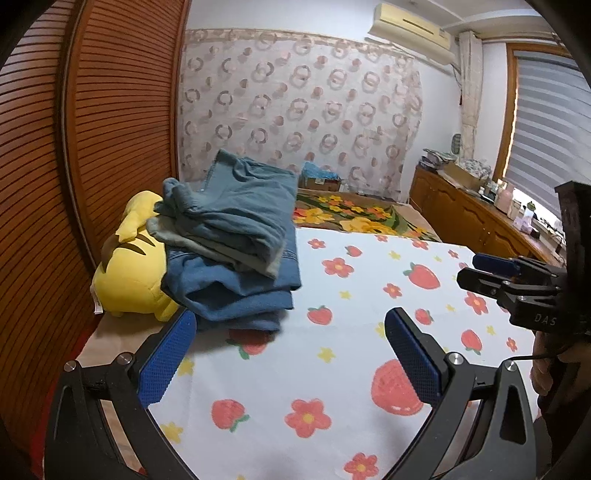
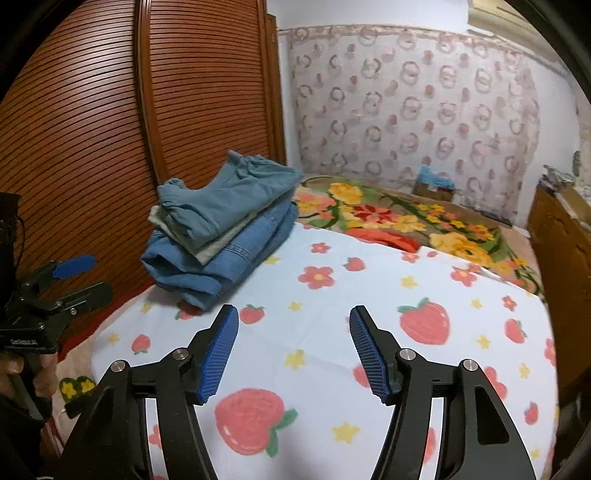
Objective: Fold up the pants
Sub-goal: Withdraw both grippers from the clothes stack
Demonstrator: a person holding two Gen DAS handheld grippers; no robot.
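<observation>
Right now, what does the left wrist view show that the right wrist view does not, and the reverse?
Only the left wrist view shows the yellow plush toy beside the stack, the air conditioner and the window blind. Only the right wrist view shows the small flower patch at the bed's near left edge. Both share the pile of folded pants on the strawberry sheet, the slatted wardrobe, and both tongs, left and right, open and empty.
</observation>
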